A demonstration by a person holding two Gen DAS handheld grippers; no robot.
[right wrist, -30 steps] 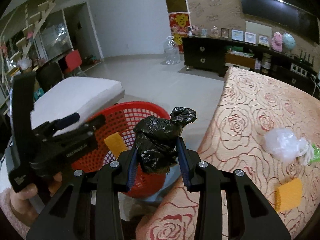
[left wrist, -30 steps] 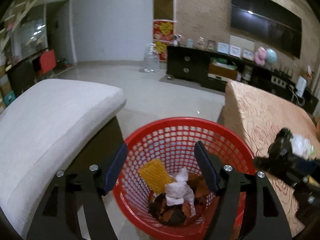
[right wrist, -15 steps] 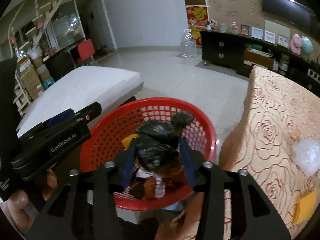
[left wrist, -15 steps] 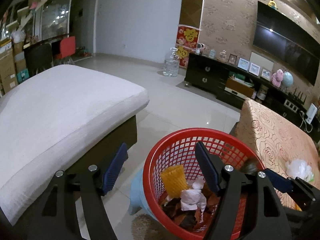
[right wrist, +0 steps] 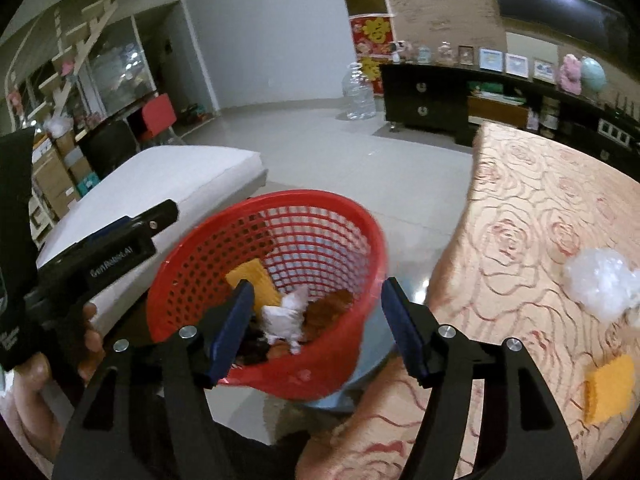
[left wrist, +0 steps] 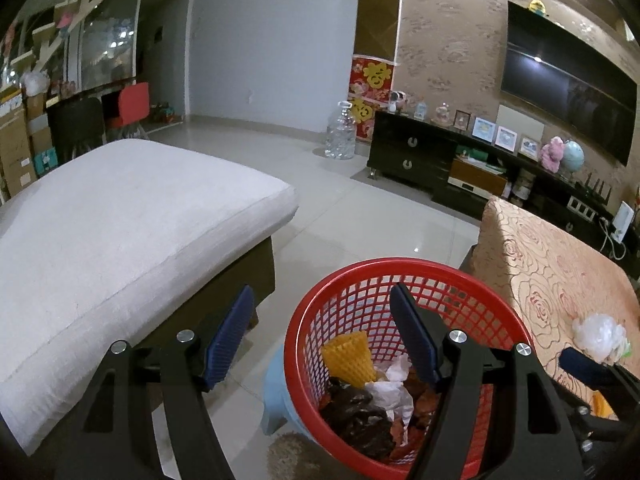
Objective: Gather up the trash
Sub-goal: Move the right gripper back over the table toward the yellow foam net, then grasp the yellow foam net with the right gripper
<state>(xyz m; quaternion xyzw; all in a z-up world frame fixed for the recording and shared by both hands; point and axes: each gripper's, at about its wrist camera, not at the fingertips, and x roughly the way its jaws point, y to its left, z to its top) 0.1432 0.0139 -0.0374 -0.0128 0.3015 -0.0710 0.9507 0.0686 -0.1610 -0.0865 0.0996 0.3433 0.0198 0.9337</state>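
We are letting go over the red basket (right wrist: pixel 264 264): right tongs (right wrist: pixel 316 328) have just been spreading, nothing between them, the black bag (left wrist: pixel 356 420) lying inside. Left tongs (left wrist: pixel 320 336) are hanging released. Next we are judging the white wad (right wrist: pixel 600 284) on the counter (right wrist: pixel 532 208) needs reaching.

1. My left gripper (left wrist: pixel 322 328) is a black plastic frame with two angular arms, each ending in a ribbed dark-blue pad.
2. I see round silver screws on each arm.
3. My right gripper (right wrist: pixel 316 324) has the same build: black arms, blue pads, silver screws.
4. From the right wrist view, the left unit's black body carries white "GenRobot.AI" lettering.
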